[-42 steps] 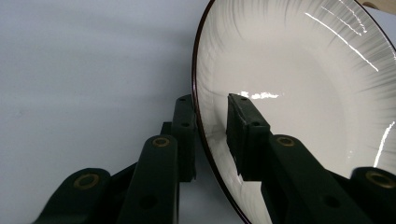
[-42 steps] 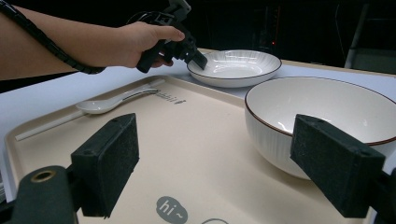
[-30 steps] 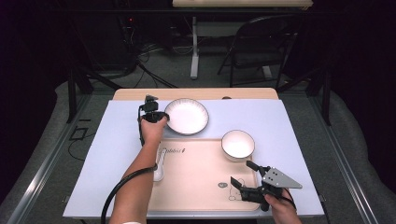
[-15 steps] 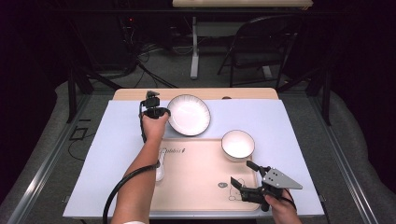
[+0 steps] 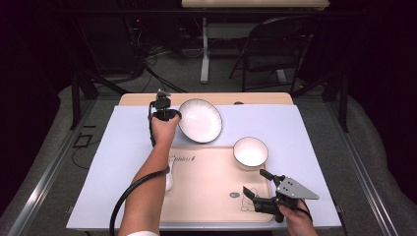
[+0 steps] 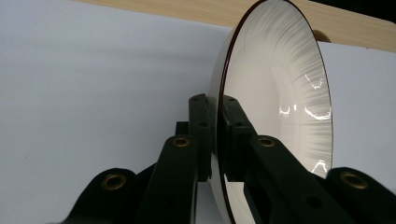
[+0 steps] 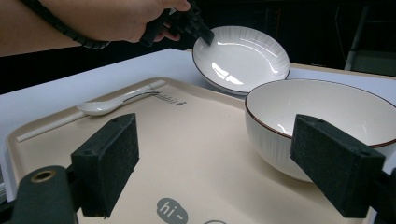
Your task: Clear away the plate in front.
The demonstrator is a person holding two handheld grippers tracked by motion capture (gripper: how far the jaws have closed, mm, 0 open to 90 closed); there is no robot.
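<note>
At the far left of the white mat [image 5: 314, 132], left gripper [image 5: 167, 115] clamped shut on the near-left rim of the plate [image 5: 200, 120], pads pinching the edge from both faces, seen plainly in the left gripper view [image 6: 212, 135] with the plate [image 6: 280, 107] standing on edge across the frame. Plate tilted, gripped side raised, far side toward the wooden table edge [image 5: 255, 98]. Lies directly right of the holding gripper, and up and left of the tray [image 5: 206, 196] and the bowl [image 5: 250, 152]; likely next carried down and right onto the tray. White, shallow, round, with fine radial ridges, a thin dark rim line and a glossy centre. Right gripper [image 5: 256, 184] wide open and empty over the tray's right corner, bowl just beyond it. Spoon [image 7: 114, 103] at the tray's left edge.
</note>
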